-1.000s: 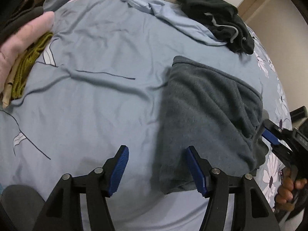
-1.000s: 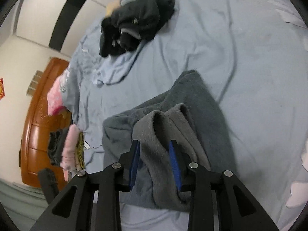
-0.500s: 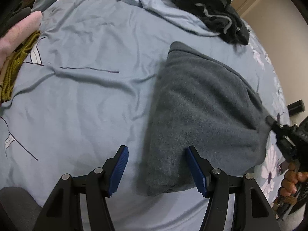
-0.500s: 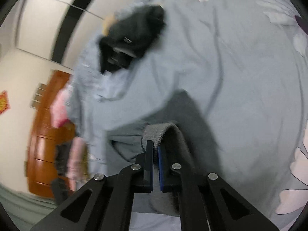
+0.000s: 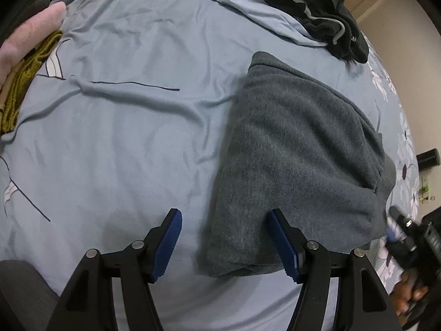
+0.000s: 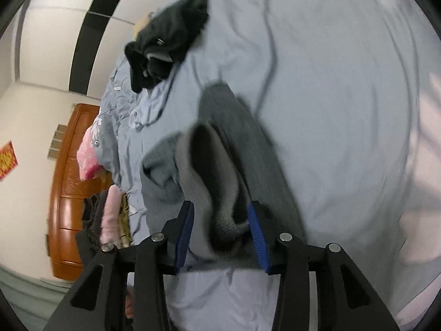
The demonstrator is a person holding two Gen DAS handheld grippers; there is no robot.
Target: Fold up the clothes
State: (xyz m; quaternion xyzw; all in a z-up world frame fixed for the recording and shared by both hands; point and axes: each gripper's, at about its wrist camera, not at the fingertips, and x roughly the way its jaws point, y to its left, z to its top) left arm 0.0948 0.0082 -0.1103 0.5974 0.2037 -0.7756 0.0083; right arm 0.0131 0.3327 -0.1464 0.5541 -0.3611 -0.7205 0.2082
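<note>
While the folded grey garment (image 5: 297, 162) lies on the bed (image 5: 132, 143), the right hand-held gripper (image 6: 222, 231) is opening, its ribbed hem between the pads. The left hand-held gripper (image 5: 224, 244) hangs open over its near edge, gripping nothing.

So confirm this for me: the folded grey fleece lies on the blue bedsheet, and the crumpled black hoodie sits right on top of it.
Not quite. The folded grey fleece does lie on the blue bedsheet, but the crumpled black hoodie is not on top of it. It sits apart, farther up the bed, partly over a light blue garment. The left wrist view shows the bare sheet between them.
</note>
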